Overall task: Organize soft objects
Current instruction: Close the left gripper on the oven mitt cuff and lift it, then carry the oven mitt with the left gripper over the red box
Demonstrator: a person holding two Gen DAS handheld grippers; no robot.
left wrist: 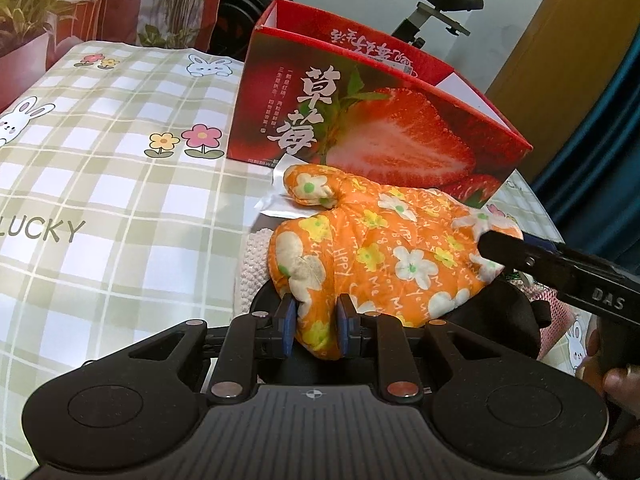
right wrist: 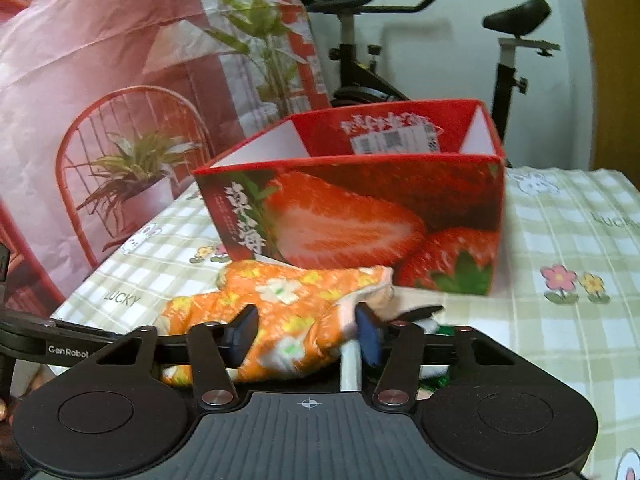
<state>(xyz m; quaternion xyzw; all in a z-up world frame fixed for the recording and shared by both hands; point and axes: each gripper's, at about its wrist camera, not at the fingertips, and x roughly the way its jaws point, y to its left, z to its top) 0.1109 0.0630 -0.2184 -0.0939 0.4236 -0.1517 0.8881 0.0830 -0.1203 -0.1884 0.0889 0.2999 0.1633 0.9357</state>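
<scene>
An orange flowered oven mitt (left wrist: pixel 372 248) lies in front of the open red strawberry box (left wrist: pixel 360 120) on the checked tablecloth. My left gripper (left wrist: pixel 316 322) is shut on the mitt's near edge, its blue pads pinching the cloth. In the right wrist view the mitt (right wrist: pixel 296 300) lies between the fingers of my right gripper (right wrist: pixel 306 330), whose jaws stand wide around it, the pads against its sides. The box (right wrist: pixel 360 216) stands just behind. The right gripper's finger (left wrist: pixel 532 260) shows at the mitt's far right end.
A white knitted item (left wrist: pixel 252 264) and black and pink soft things (left wrist: pixel 516 312) lie under and beside the mitt. A white wrapper (left wrist: pixel 276 200) sits by the box. An exercise bike (right wrist: pixel 360 60) and a printed backdrop stand behind the table (left wrist: pixel 100 152).
</scene>
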